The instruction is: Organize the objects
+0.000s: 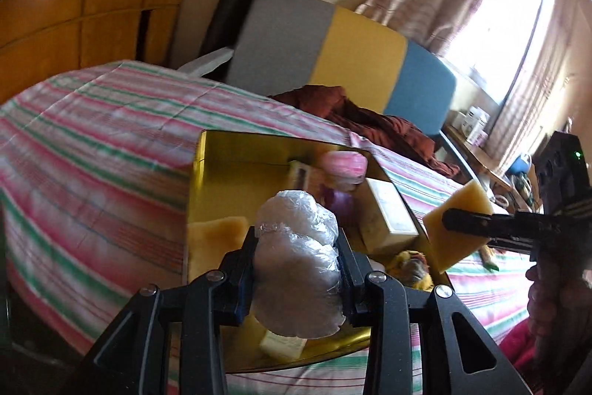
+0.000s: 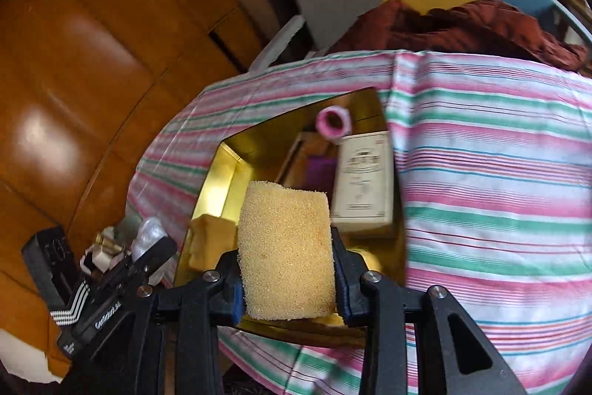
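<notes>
Clamped in the left gripper (image 1: 298, 269), the plastic bundle (image 1: 298, 258) hangs over the gold box (image 1: 236, 150), while the right gripper (image 2: 286, 258) pinches a sponge (image 2: 286, 247) above the box's near right side.

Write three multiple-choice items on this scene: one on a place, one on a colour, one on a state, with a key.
1. Where does the white carton lie?
A. in the gold box
B. on the headboard
C. on the floor

2. What colour is the sponge in the right gripper?
A. blue
B. yellow
C. red

3. How is the left gripper?
A. open and empty
B. out of sight
C. shut on the plastic-wrapped bundle

Key: 1 A, the carton rests inside the gold walls; 2 B, its foam is pale yellow; 3 C, both fingers press the bundle.
</notes>
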Available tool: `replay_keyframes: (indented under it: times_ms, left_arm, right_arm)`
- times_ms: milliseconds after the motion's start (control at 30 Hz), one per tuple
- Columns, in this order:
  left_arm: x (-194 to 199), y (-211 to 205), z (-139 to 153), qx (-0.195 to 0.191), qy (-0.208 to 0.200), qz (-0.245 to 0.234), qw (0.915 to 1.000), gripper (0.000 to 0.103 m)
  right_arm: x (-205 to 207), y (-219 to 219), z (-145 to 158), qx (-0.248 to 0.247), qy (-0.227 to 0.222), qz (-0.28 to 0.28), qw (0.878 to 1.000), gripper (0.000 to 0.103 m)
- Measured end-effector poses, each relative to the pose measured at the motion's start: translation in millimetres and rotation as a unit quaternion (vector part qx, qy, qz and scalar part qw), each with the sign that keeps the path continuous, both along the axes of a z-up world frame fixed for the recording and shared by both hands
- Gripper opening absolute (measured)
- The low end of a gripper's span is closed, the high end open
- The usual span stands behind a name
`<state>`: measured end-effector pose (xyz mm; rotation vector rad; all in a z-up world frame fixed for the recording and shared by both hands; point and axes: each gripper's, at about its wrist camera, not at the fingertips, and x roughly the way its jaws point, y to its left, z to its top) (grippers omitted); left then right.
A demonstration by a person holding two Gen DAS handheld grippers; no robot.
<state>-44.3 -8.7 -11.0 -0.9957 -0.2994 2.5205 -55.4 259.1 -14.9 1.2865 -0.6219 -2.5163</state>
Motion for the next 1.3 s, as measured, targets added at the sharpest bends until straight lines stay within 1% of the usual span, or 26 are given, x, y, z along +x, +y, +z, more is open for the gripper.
replay_keyframes:
  times_ms: [167, 367, 533, 700, 867, 900, 967, 1000, 1033, 1067, 1167, 1200, 1300]
  left_arm:
    - [-6, -6, -4, 0.004, -0.008, 0.008, 0.9999, 0.037]
    - [-14, -4, -5, 0.005, -0.008, 0.004, 0.9999, 0.037]
    - [-24, 0, -1, -0.003, -0.002, -0.002, 1.0000, 0.037]
    - [-47, 8, 6, 0.000, -0.001, -0.009, 1.0000, 0.037]
    - [-80, 25, 10, -0.009, 0.002, -0.015, 0.9998, 0.038]
    - [-90, 27, 10, -0.006, -0.001, -0.017, 0.9998, 0.041]
    - [-108, 30, 11, 0.000, -0.009, -0.014, 0.9999, 0.058]
    - [-115, 31, 12, 0.006, -0.009, -0.009, 0.9999, 0.073]
    - [-120, 31, 13, 0.010, -0.006, -0.001, 0.9999, 0.077]
    - [-125, 30, 14, 0.011, -0.005, 0.009, 0.9999, 0.077]
    - [-129, 23, 13, 0.025, -0.010, 0.024, 0.9993, 0.077]
    - [-126, 19, 11, 0.026, -0.013, 0.028, 0.9992, 0.077]
    - [-115, 11, 2, 0.017, -0.019, 0.036, 0.9990, 0.077]
  right_arm:
    - [-9, -19, -5, 0.006, -0.005, 0.023, 1.000, 0.036]
    - [-16, -22, -9, 0.007, -0.014, 0.030, 0.999, 0.036]
    - [-19, -26, -12, 0.008, -0.020, 0.042, 0.999, 0.036]
    - [-24, -31, -19, 0.008, -0.025, 0.053, 0.998, 0.036]
    - [-32, -37, -27, -0.004, -0.032, 0.065, 0.997, 0.036]
    - [-34, -39, -28, -0.006, -0.033, 0.070, 0.997, 0.036]
    - [-38, -46, -31, -0.011, -0.036, 0.085, 0.996, 0.037]
    - [-40, -51, -33, -0.016, -0.037, 0.092, 0.995, 0.037]
    - [-42, -55, -34, -0.021, -0.038, 0.100, 0.994, 0.038]
    - [-45, -61, -36, -0.026, -0.040, 0.112, 0.993, 0.038]
    - [-49, -75, -41, -0.029, -0.042, 0.132, 0.990, 0.055]
    - [-48, -78, -43, -0.033, -0.043, 0.137, 0.989, 0.057]
    - [-47, -83, -48, -0.043, -0.048, 0.147, 0.987, 0.057]
